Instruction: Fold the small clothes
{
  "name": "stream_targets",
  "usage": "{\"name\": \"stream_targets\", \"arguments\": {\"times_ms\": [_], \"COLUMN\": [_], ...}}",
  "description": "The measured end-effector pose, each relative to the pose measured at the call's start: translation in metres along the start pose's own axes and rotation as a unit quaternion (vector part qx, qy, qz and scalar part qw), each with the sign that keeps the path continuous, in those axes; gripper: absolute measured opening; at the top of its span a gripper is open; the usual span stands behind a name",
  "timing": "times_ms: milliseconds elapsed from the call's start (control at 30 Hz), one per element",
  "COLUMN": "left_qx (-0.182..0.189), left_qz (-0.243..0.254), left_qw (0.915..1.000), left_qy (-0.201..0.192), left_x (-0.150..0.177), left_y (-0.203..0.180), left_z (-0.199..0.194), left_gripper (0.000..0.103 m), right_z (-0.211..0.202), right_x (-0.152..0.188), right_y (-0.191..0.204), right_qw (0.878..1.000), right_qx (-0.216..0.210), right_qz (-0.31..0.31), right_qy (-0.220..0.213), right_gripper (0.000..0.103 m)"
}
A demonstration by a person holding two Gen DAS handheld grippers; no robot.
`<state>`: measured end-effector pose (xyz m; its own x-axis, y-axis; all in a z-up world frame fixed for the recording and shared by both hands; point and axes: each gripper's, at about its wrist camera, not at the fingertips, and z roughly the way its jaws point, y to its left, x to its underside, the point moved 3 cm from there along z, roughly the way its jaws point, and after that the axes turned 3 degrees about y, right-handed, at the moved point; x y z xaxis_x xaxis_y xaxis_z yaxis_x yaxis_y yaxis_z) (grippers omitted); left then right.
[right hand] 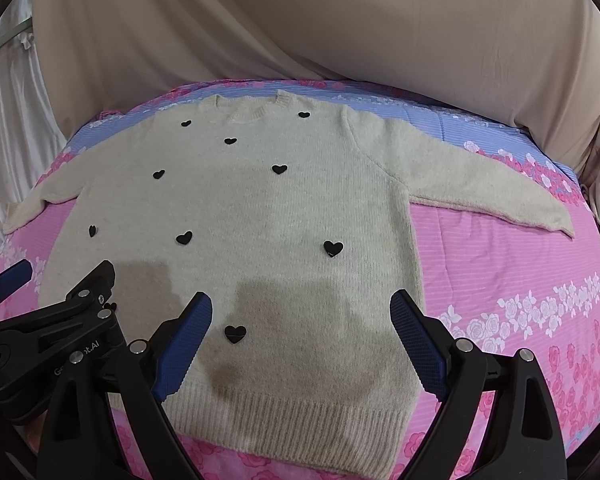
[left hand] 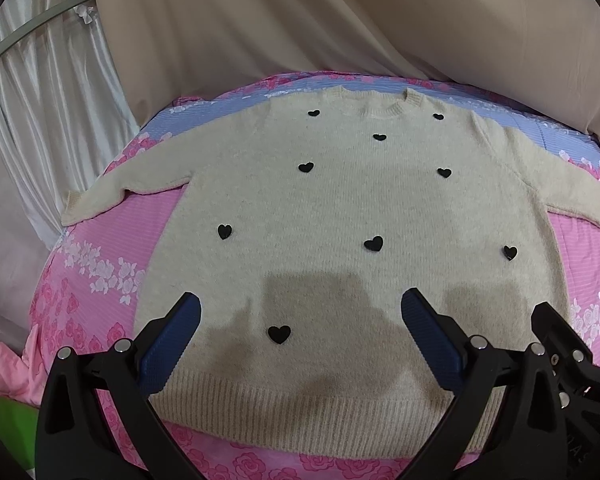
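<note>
A cream knit sweater (left hand: 340,200) (right hand: 260,208) with several black hearts lies flat, front up, on a pink floral bed sheet (left hand: 92,264) (right hand: 500,280). Both sleeves are spread out to the sides, and the neck is at the far end. The ribbed hem (left hand: 300,412) (right hand: 284,416) is nearest me. My left gripper (left hand: 300,300) (right hand: 62,276) hovers open above the hem's left half, holding nothing. My right gripper (right hand: 300,300) (left hand: 576,300) hovers open beside it above the right half, also holding nothing. Their shadows fall on the knit.
A beige drape (left hand: 340,20) (right hand: 340,20) hangs behind the bed. A white satin curtain (left hand: 40,80) hangs at the far left. A bunched pink cloth (left hand: 4,364) and something green (left hand: 4,420) sit beyond the bed's left edge.
</note>
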<state>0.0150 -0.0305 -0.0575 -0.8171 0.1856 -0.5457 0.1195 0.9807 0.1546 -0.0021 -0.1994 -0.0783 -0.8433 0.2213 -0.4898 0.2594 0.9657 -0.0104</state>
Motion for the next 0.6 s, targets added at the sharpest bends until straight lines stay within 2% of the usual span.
{"name": "stream_targets", "arguments": {"times_ms": [600], "left_qx": [0.001], "left_qz": [0.000], "left_qw": [1.0000], "left_qy": [0.002], "left_x": [0.0022], "left_y": [0.0018], "left_z": [0.0009], "left_gripper": [0.098], "right_z": [0.0006], "right_x": [-0.0003], "right_y": [0.0009], "right_qw": [1.000], "right_qx": [0.000], "right_qz": [0.000], "right_qy": [0.001], "right_gripper": [0.089]}}
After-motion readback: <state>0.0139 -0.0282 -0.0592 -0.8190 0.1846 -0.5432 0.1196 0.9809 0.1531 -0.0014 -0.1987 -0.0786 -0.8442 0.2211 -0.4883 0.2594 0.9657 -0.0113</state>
